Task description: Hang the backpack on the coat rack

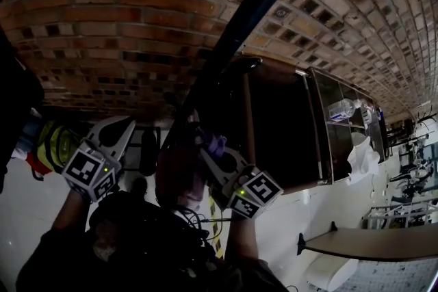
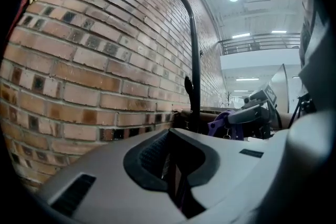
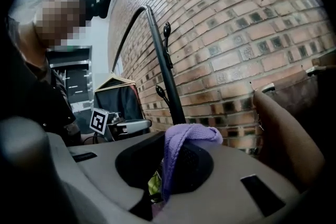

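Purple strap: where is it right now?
The purple strap is pinched in the right gripper, bottom centre of the right gripper view, just in front of the black coat rack pole by the brick wall.

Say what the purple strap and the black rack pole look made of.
The purple strap: woven fabric webbing, matte; ribbed weave shows, and it folds limply. The rack pole: probably painted metal tube, black, smooth; thin, evenly curved at top, faint sheen.
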